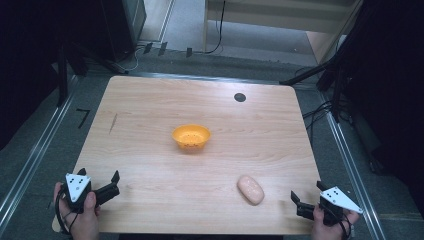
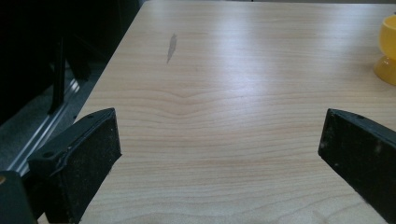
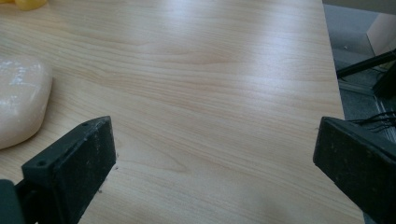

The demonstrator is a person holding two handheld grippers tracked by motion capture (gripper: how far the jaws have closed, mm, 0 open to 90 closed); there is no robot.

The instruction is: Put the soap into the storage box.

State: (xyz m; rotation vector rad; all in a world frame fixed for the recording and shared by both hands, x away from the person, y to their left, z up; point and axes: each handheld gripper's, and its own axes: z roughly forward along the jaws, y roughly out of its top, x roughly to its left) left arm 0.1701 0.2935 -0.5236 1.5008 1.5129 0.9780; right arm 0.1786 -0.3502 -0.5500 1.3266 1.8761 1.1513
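An orange perforated bowl [image 1: 191, 137] stands upright in the middle of the wooden table [image 1: 150, 110]; its edge shows as yellow at the far right of the left gripper view [image 2: 386, 51]. A pale pink oval lump, like a bread roll [image 1: 250, 189], lies toward the front right, and it sits at the left edge of the right gripper view [image 3: 18, 102]. My left gripper [image 1: 98, 174] rests at the front left corner, open and holding nothing [image 2: 219, 149]. At the front right corner my right gripper [image 1: 306, 190] is open too [image 3: 215, 154], just right of the roll and apart from it.
A small black round disc [image 1: 240, 97] is set into the table near the back right. A thin dark streak [image 1: 113, 123] marks the wood at the left, also seen from the left gripper [image 2: 171, 47]. Dark stands and cables [image 1: 320, 107] surround the table on the grey floor.
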